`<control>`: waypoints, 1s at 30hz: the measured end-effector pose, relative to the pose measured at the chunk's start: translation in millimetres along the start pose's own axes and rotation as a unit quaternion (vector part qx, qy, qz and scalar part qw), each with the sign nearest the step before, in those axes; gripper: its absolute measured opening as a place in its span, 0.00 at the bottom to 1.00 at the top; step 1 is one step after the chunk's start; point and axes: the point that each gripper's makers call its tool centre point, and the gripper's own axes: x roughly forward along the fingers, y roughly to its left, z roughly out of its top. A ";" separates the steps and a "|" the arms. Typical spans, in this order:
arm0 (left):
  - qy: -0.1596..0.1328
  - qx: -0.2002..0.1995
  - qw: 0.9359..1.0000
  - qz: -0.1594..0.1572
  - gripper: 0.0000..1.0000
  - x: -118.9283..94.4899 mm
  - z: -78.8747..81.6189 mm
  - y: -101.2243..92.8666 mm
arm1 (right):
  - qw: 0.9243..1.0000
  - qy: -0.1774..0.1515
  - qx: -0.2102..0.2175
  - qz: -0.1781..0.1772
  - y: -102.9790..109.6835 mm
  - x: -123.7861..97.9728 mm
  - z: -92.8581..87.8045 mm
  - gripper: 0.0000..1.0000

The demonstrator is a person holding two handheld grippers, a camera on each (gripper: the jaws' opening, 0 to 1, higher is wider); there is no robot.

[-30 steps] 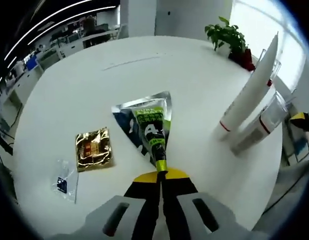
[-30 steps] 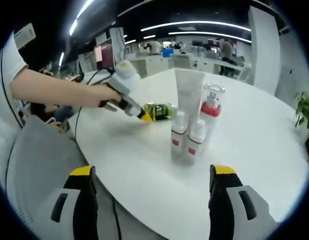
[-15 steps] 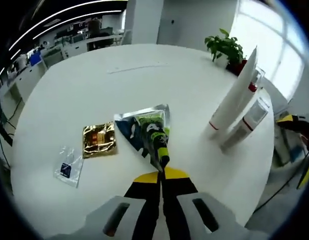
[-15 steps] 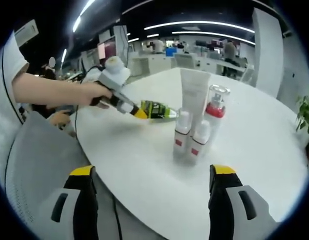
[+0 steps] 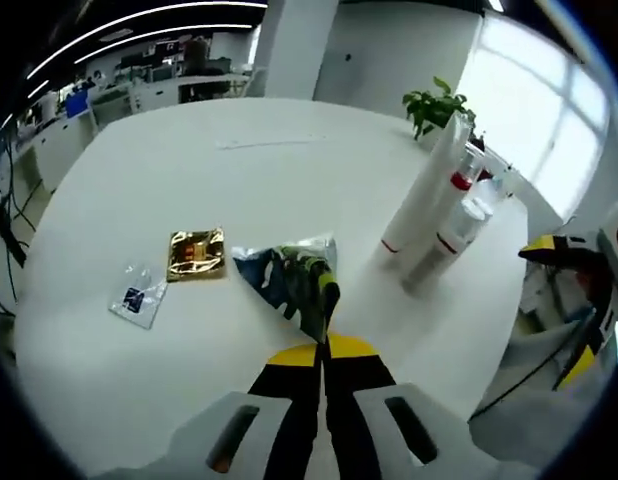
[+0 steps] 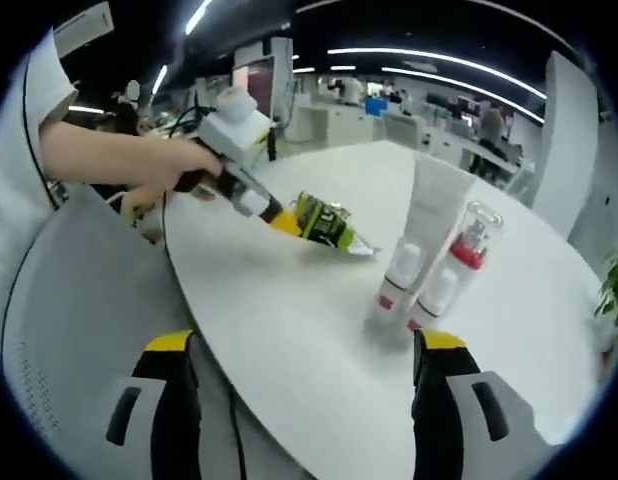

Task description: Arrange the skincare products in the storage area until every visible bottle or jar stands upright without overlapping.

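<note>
My left gripper (image 5: 325, 343) is shut on the cap end of a green and silver tube (image 5: 294, 280), which it holds tilted just over the white round table (image 5: 189, 160). From the right gripper view, the same tube (image 6: 327, 222) sticks out of the left gripper (image 6: 277, 218), held by a person's hand (image 6: 184, 165). A tall white tube (image 6: 434, 210), a clear bottle with a red collar (image 6: 469, 250) and two small white bottles (image 6: 397, 280) stand upright in a tight group. My right gripper (image 6: 301, 400) is open and empty, off the table's near edge.
A gold sachet (image 5: 196, 253) and a small clear packet (image 5: 137, 297) lie flat left of the tube. A potted plant (image 5: 434, 105) stands at the far rim. A grey chair (image 6: 69, 330) sits by the table's edge. The right gripper (image 5: 569, 250) shows at the right.
The left gripper has drawn back and risen with the tube still in it, so the bottle group looks smaller. The right gripper has backed away from the bottles and stays open.
</note>
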 end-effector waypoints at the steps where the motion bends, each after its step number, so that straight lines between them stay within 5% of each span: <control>1: 0.001 -0.002 1.000 -0.001 0.00 -1.5 -1.7 -1.2 | 1.000 0.006 -0.019 0.004 4.0 5.0 2.1 0.86; 9: 0.008 -0.007 1.000 -0.015 0.00 -22.5 -24.3 -17.3 | 0.987 0.030 -0.151 0.036 14.5 56.8 17.1 0.81; 14: 0.013 -0.028 0.999 -0.029 0.00 -30.4 -34.3 -22.0 | 0.985 0.021 -0.170 0.031 11.2 82.3 25.7 0.76; 21: 0.015 -0.048 0.998 -0.042 0.00 -44.3 -42.7 -30.4 | 0.981 0.031 -0.191 0.005 -4.5 115.1 13.3 0.64; 30: 0.016 -0.056 0.997 -0.055 0.00 -49.0 -43.5 -38.3 | 0.982 0.021 -0.186 0.003 -5.1 123.7 14.4 0.50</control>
